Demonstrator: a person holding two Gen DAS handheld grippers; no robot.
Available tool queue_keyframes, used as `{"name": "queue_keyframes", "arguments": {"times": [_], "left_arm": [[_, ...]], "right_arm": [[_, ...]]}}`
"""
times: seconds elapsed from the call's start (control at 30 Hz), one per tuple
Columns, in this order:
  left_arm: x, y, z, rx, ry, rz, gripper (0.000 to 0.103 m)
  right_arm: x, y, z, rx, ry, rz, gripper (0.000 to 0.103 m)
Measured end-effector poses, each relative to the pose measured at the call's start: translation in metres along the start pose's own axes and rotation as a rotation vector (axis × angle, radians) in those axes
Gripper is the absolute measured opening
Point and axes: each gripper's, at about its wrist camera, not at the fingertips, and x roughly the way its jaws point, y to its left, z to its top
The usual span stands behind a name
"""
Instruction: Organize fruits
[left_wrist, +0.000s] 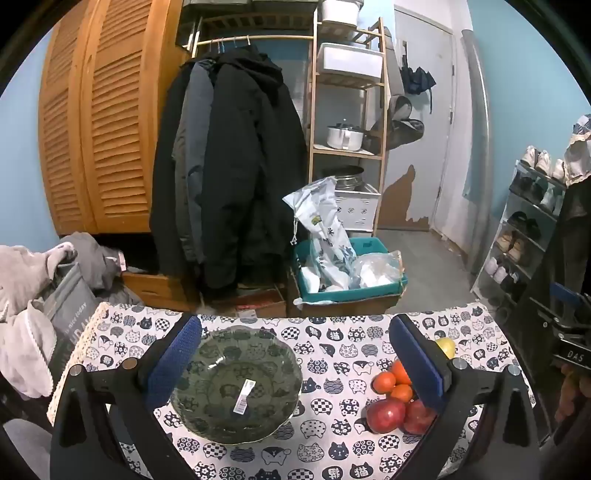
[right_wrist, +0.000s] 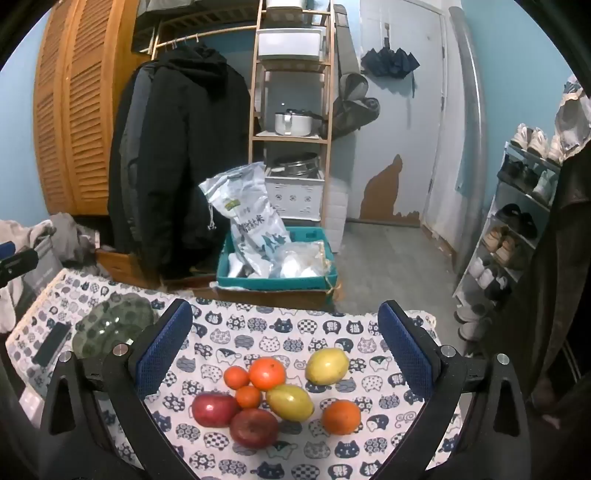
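Left gripper: jaws wide apart, holding nothing, above the glass bowl.
Glass bowl: no fruit inside, only a barcode sticker.
Right gripper: jaws wide apart, holding nothing, over the fruit.
Fruit pile: on cat-print tablecloth, right of bowl; 2 apples, 4 oranges, 2 lemons.

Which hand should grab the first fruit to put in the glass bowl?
Right. The right gripper is open, with the fruit pile between and just beyond its fingers. The left gripper is open around the empty glass bowl, and the fruit lies off to its right side.
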Motion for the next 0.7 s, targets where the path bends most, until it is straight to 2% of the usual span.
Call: {"name": "queue_keyframes", "arguments": {"times": [0.23,0.27,0.43,0.7], "left_arm": [[-0.006,-0.003,-0.002,0.003,0.000,-0.009,0.102],[-0.003,-0.002,0.006,-0.006,0.016,-0.008,0.102],[-0.002,-0.003,0.009,-0.005,0.017,-0.008,0.102],[0.000,0.000,0.002,0.001,0.003,-0.005,0.102]], "right_arm": [[0.000,0.001,0.000,-0.004,0.000,-0.002,0.099],[0.000,0.001,0.000,-0.004,0.001,-0.001,0.099],[0.000,0.001,-0.001,-0.005,0.003,-0.003,0.099],[0.001,0.001,-0.001,-0.006,0.005,-0.003,0.099]]}}
